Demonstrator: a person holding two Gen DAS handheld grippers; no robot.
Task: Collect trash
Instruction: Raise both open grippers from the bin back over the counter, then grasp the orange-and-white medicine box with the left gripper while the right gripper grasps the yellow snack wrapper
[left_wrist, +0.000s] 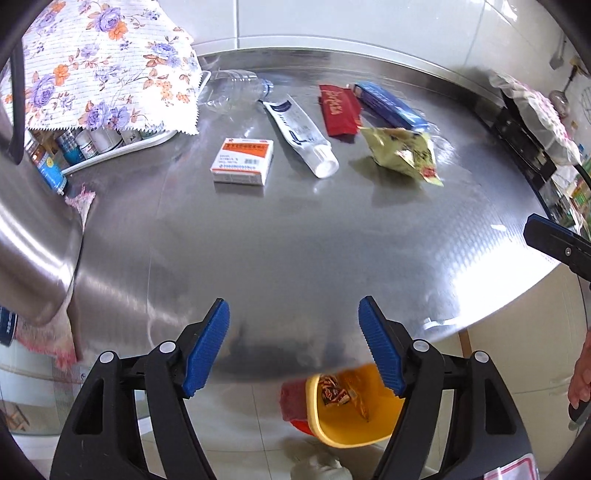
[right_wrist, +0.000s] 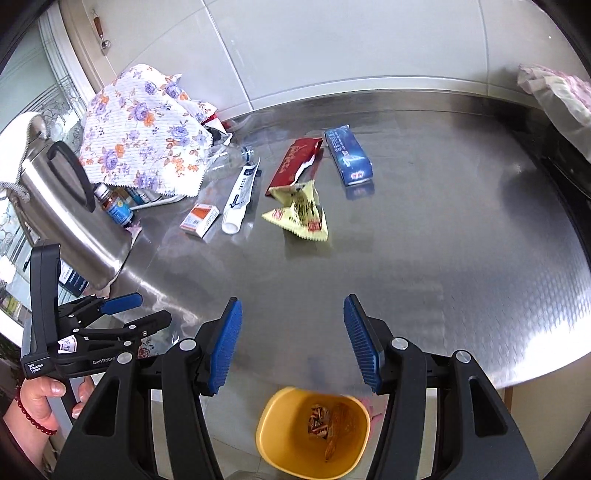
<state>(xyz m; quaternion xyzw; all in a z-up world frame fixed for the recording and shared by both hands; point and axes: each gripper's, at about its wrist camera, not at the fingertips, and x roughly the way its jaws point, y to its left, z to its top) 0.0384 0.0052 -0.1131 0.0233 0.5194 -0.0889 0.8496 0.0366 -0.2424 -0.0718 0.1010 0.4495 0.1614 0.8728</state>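
Six pieces of trash (left_wrist: 404, 153) are seen on the steel table (left_wrist: 295, 240) beyond the empty, parted left gripper (left_wrist: 293, 347), and from the right wrist the right gripper (right_wrist: 293, 341), likewise empty and parted above the yellow bin (right_wrist: 314, 432), is judged between drops, a reach to the yellow wrapper (right_wrist: 301, 212) being called for.

A yellow bin (right_wrist: 280, 454), a red wrapper (left_wrist: 338, 109), a blue box (right_wrist: 348, 155), and a purple-and-orange floral cloth (left_wrist: 107, 62).

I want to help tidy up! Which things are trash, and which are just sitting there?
Trash job: yellow wrapper, red wrapper, blue box, tube, bottle, small box, bin.

Just there: floral cloth, kettle, medicine bottle.
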